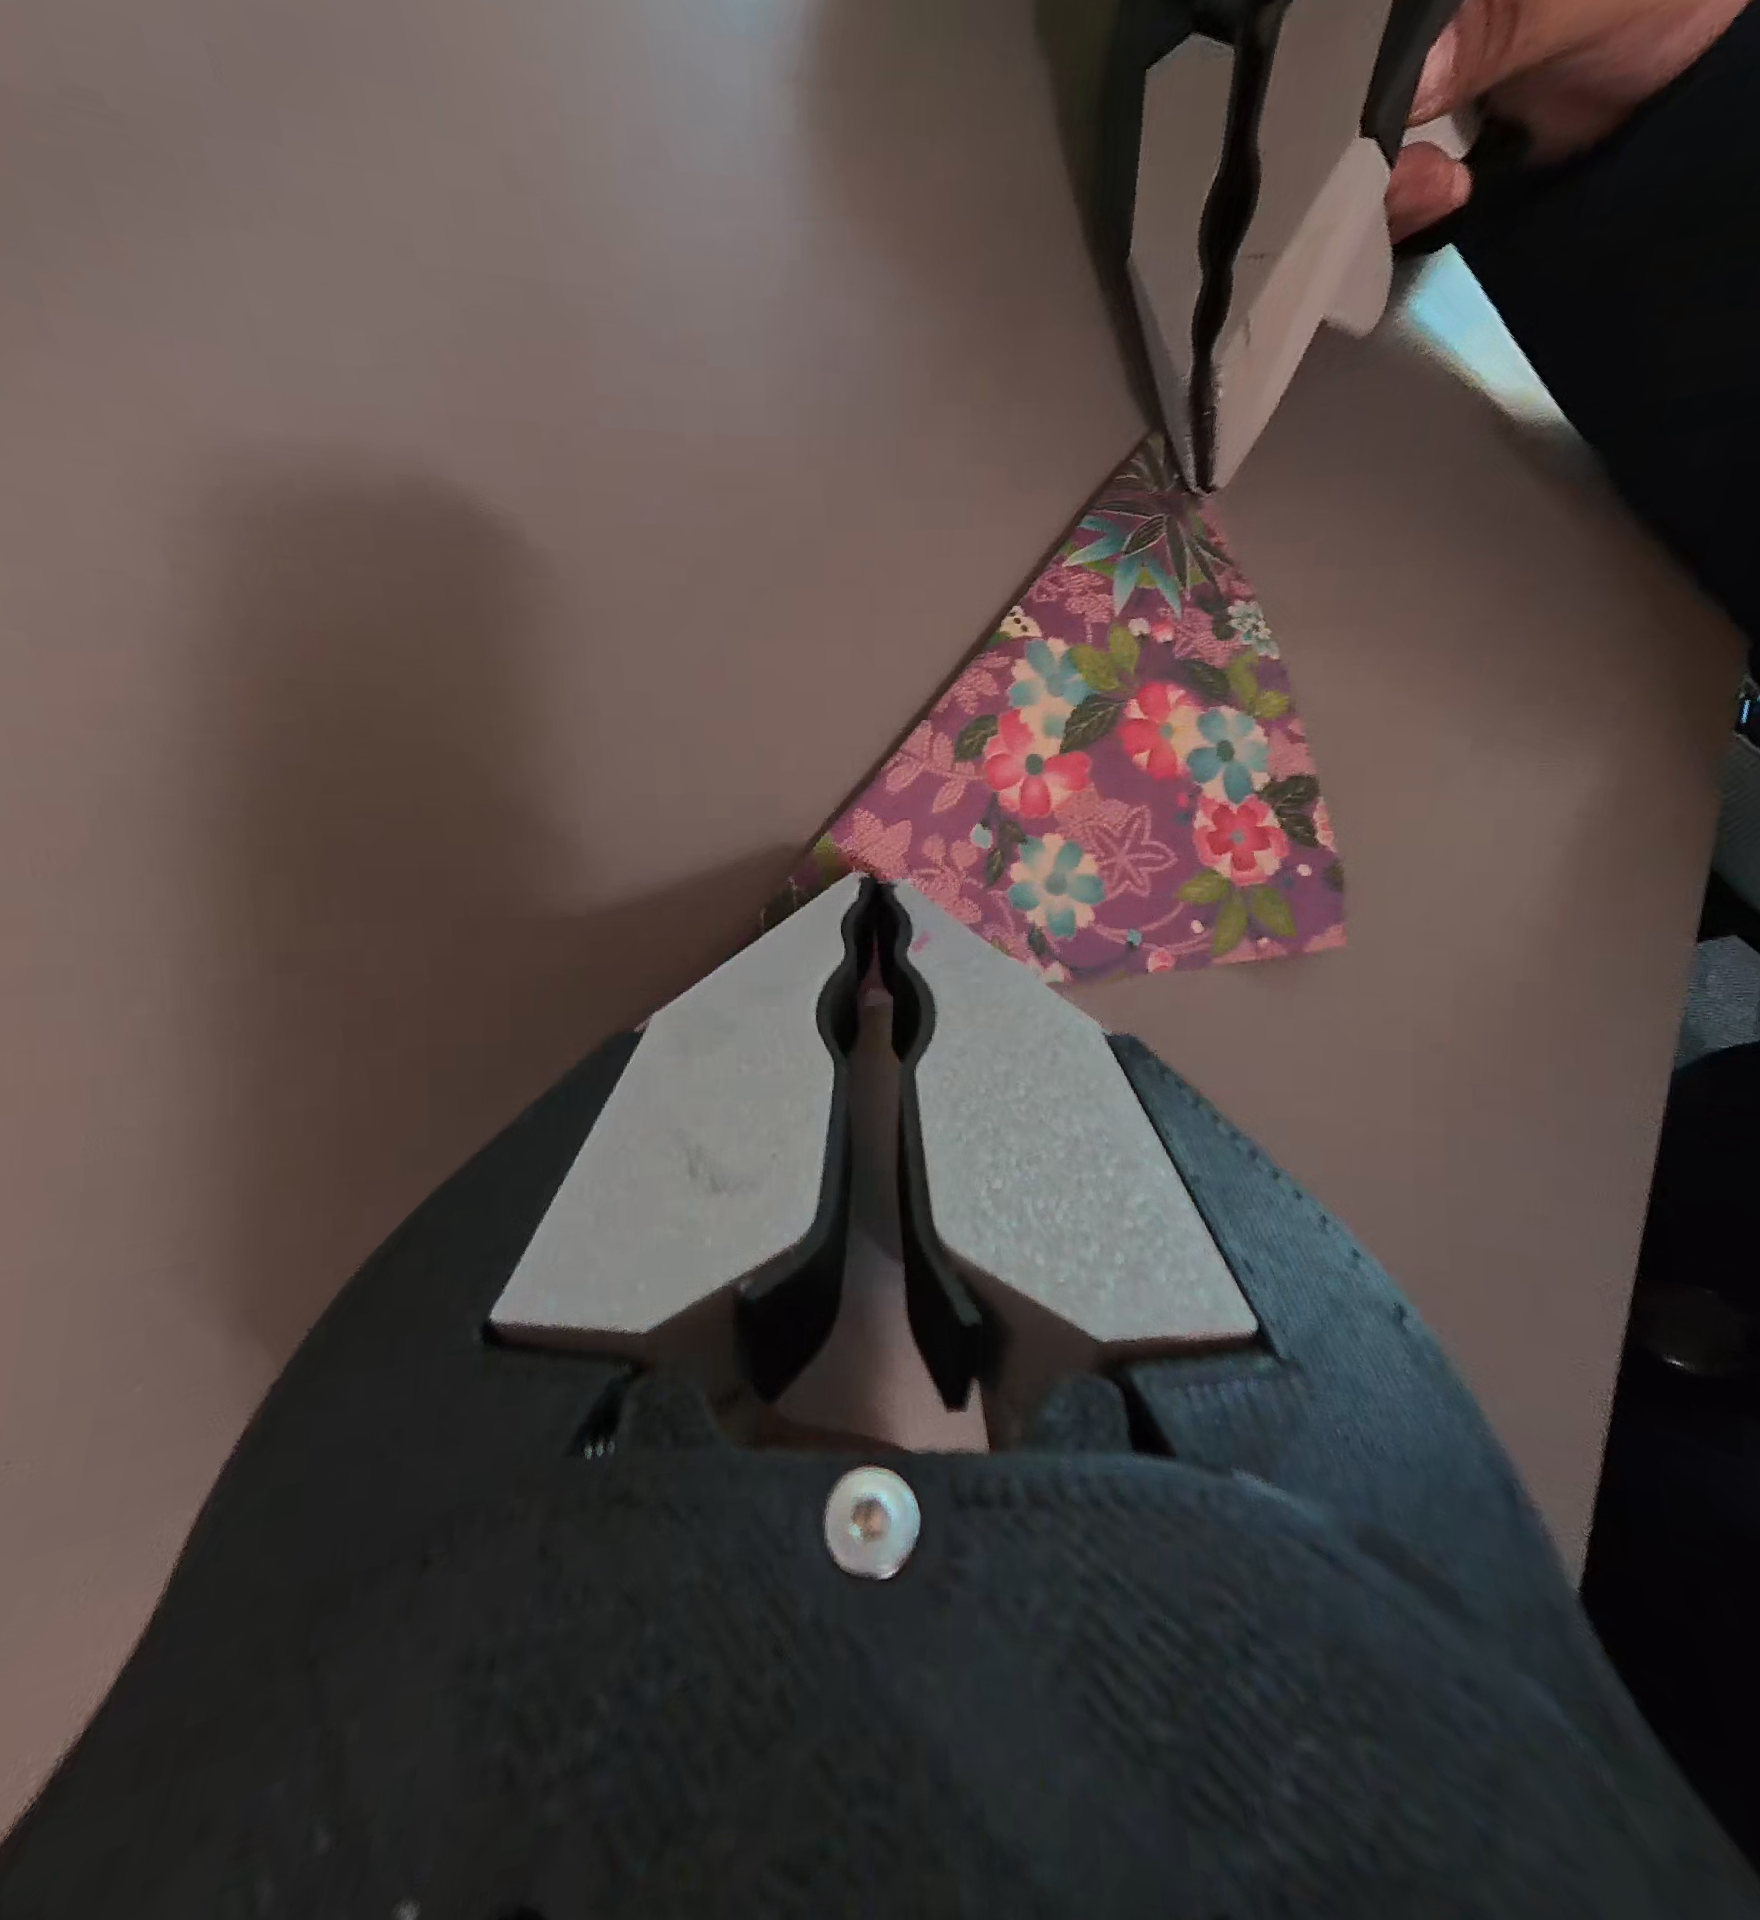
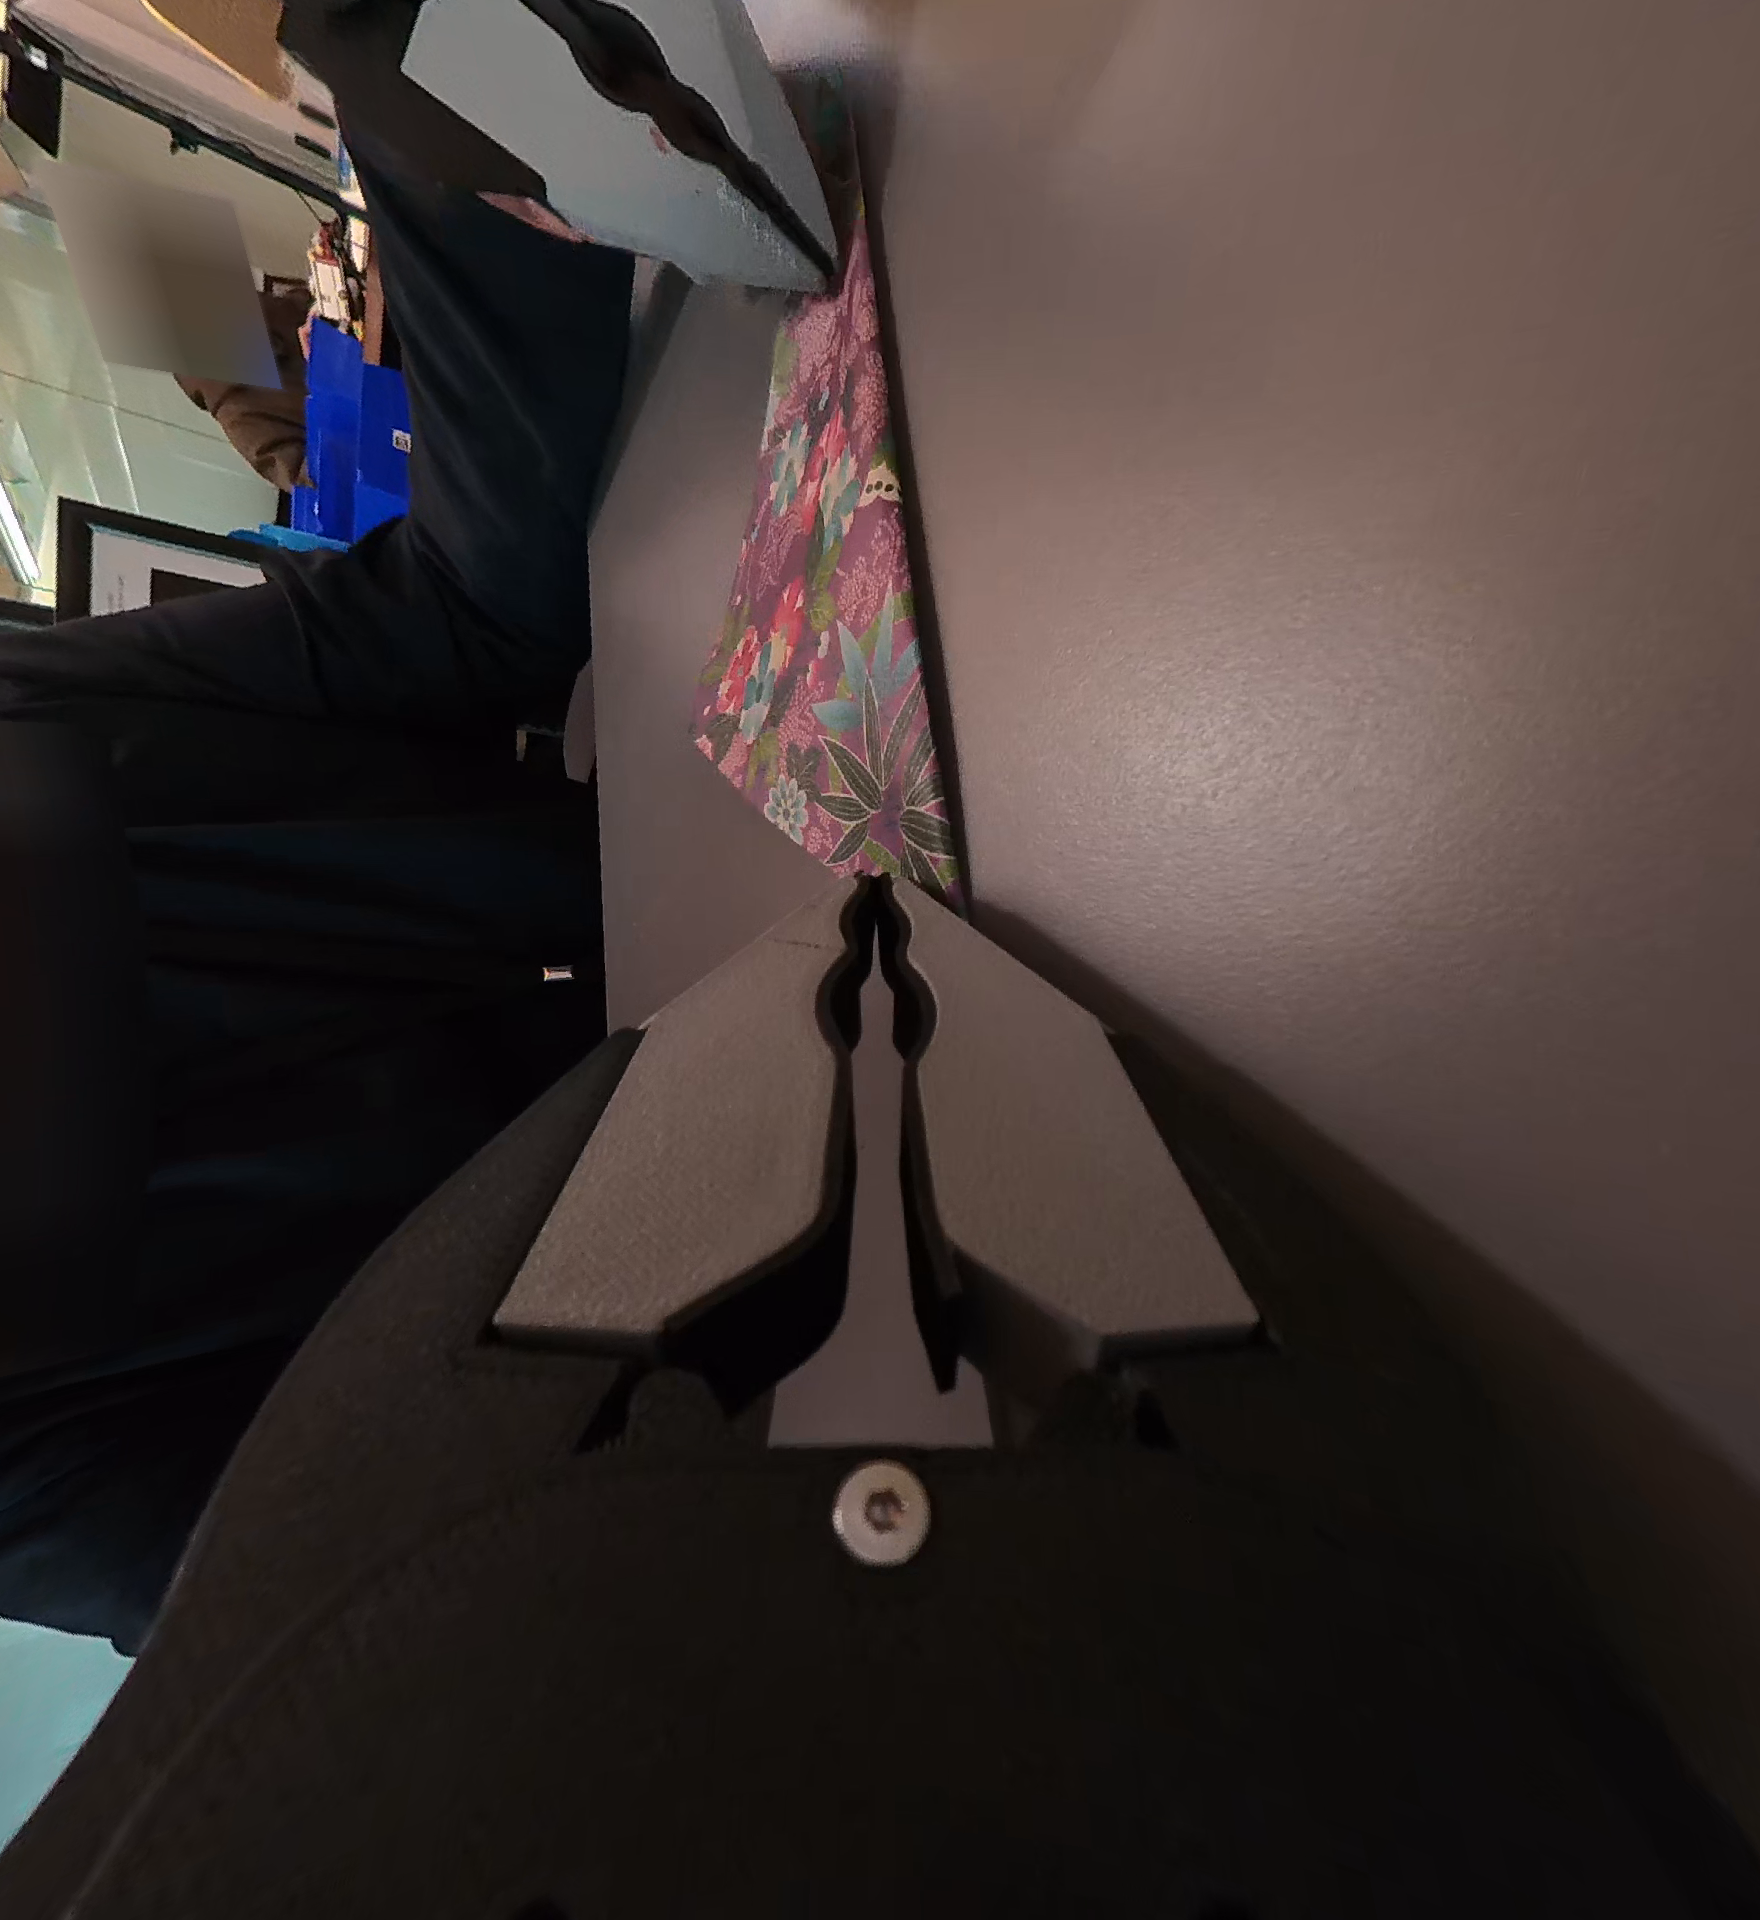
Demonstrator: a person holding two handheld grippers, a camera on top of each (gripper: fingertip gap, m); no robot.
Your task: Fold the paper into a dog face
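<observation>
A purple paper (image 1: 1115,758) with a flower print, folded into a triangle, lies on the grey table (image 1: 440,416). My left gripper (image 1: 874,885) is shut on one corner of the paper. My right gripper (image 1: 1200,480) shows at the top of the left wrist view, shut on the opposite corner. In the right wrist view the paper (image 2: 834,623) runs away from my right gripper (image 2: 878,885), which pinches its near corner. The left gripper (image 2: 824,272) shows at the far end of the paper. The long folded edge lies between the two grippers.
The table's edge (image 1: 1728,644) runs close to the paper's loose point. A person in dark clothes (image 2: 440,416) stands beyond that edge, with a hand (image 1: 1541,83) on the right gripper. Blue bins (image 2: 346,426) and shelves stand in the background. Tip to tip, the grippers are about 15 cm apart.
</observation>
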